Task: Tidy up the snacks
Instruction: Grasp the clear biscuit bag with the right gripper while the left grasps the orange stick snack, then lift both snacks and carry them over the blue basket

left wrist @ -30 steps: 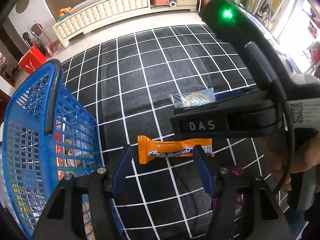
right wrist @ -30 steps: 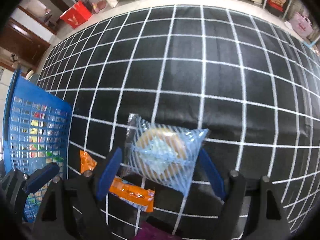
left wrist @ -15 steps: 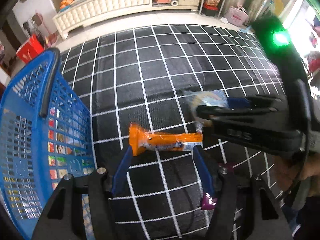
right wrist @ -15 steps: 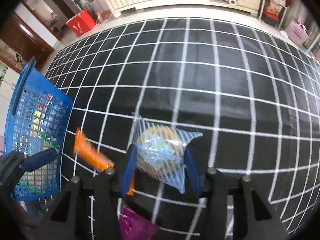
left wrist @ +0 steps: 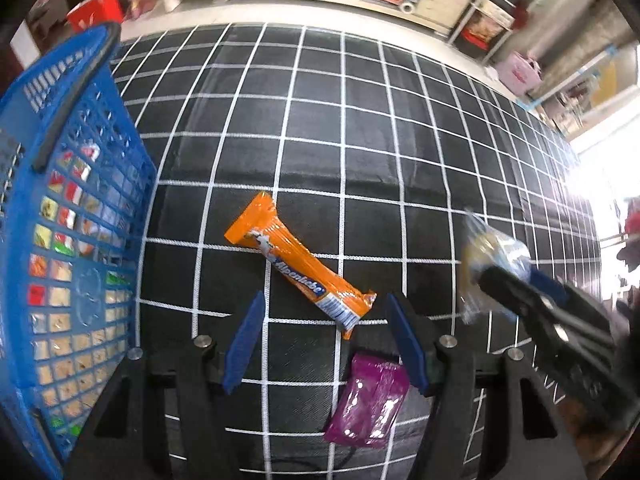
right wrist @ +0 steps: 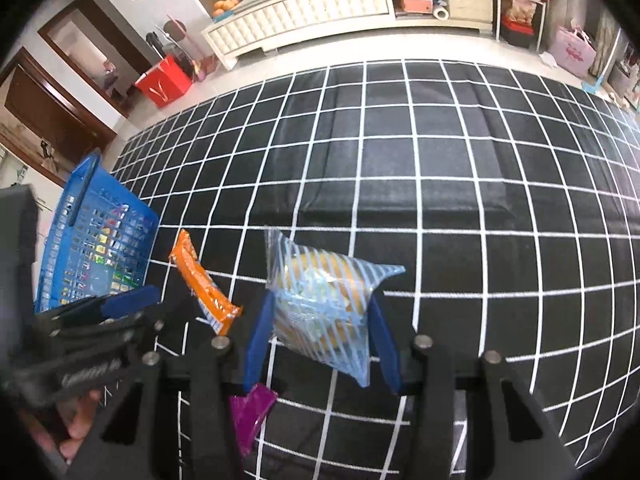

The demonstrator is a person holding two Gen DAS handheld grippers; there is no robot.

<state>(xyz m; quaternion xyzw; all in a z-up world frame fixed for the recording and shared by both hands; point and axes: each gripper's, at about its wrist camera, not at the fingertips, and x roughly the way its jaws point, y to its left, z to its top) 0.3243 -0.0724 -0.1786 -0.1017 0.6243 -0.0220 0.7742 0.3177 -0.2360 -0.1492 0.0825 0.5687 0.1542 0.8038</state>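
My right gripper (right wrist: 320, 312) is shut on a blue-striped clear pastry bag (right wrist: 324, 308), held above the black grid cloth; in the left wrist view the same bag (left wrist: 486, 252) shows at the right in that gripper (left wrist: 512, 280). An orange candy pack (left wrist: 298, 270) lies on the cloth just ahead of my left gripper (left wrist: 324, 320), which stands open and empty. The orange pack (right wrist: 202, 284) also shows left of the bag. A purple packet (left wrist: 370, 402) lies under the left gripper's right finger, also seen as a purple packet (right wrist: 252, 412) low in the right wrist view.
A blue plastic basket (left wrist: 36, 208) with several snacks stands at the left, the same basket (right wrist: 64, 240) in the right wrist view. A hand (right wrist: 76, 428) holds the left gripper. A white cabinet (right wrist: 304, 8) and a red bin (right wrist: 164, 82) stand beyond the cloth.
The right gripper has shut on the pastry bag and lifted it off the cloth. The left gripper has drawn back, so the orange pack lies further ahead and the purple packet shows.
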